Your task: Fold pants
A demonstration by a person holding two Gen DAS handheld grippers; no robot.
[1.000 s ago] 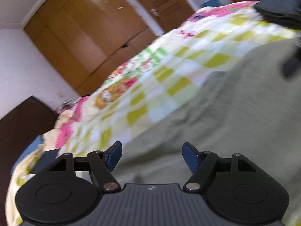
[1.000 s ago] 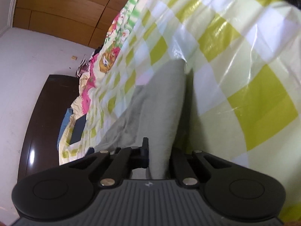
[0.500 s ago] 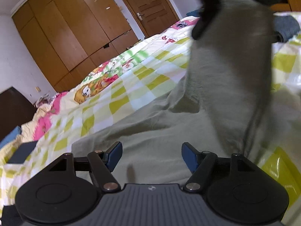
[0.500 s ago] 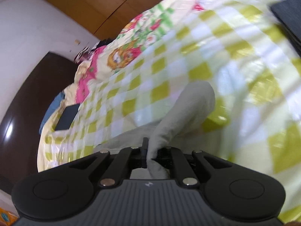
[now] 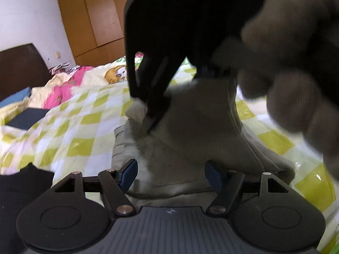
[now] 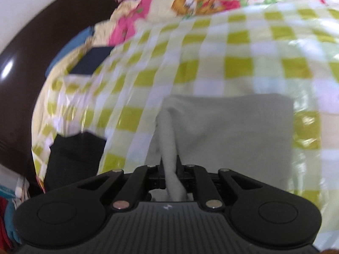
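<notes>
In the left wrist view, a dark headboard [image 5: 19, 67] closes the far left end of the bed, with a blue pillow [image 5: 14, 98] and a dark flat rectangular thing [image 5: 27, 118] lying on the covers near it. A yellow-and-white checked sheet [image 5: 80, 131] spreads across the bed, a pink cartoon-print quilt [image 5: 63, 89] bunched at its far edge, wooden wardrobe doors [image 5: 91, 21] behind. A black cloth [image 5: 21, 182] lies at the near left edge. The left gripper [image 5: 170, 174] hangs low over the grey pants [image 5: 190, 139], its blue pads spread wide with nothing pinched between them; the cloth lies under and beyond the fingertips. The pants sit near the middle of the bed, partly heaped, one part drawn upward. Above them the right gripper [image 5: 209, 72] reaches in from the top, its dark body blurred, and a gloved hand [image 5: 292, 63] in grey fills the upper right.

In the right wrist view, the headboard curves along the left, the dark rectangle and a black block lie toward the left edge of the sheet. The right gripper [image 6: 170, 165] has its jaws nearly together, pressing a bunched fold of the pants [image 6: 233, 127] between the pads; they have just been easing apart slightly. The rest of the cloth lies as a flat grey panel beyond the fingers, on the checked sheet.
</notes>
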